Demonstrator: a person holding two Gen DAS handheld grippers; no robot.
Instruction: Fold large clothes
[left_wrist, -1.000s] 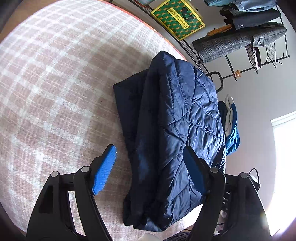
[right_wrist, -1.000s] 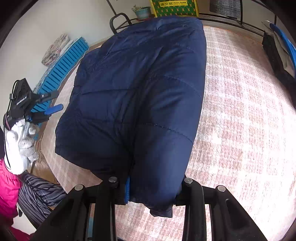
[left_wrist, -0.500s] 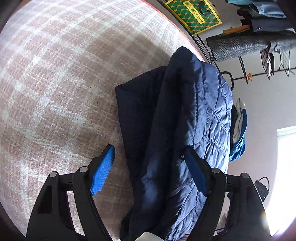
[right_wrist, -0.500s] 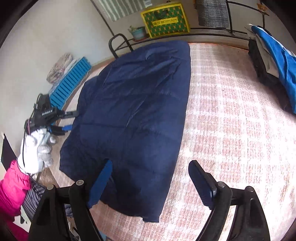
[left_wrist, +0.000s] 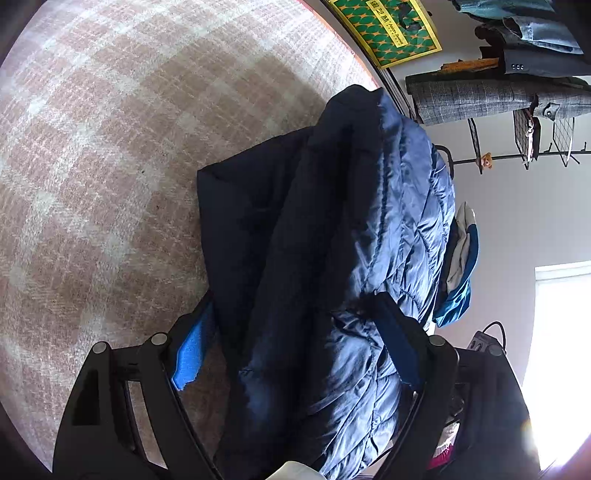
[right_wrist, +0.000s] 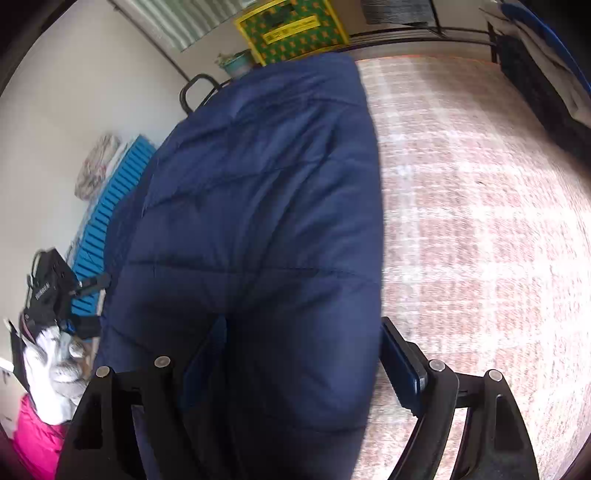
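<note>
Navy quilted puffer jacket lies folded lengthwise on the pink plaid rug, between the spread fingers of the left gripper. Only the right wrist view shows the white-gloved hand at the far left; there the right gripper straddles the jacket's edge, fingers apart.

Navy quilted jacket, folded, on plaid rug

We see our left gripper and right gripper as black frames with round silver screws and blue ridged pads. Our left hand wears a white glove above a pink sleeve.
</note>
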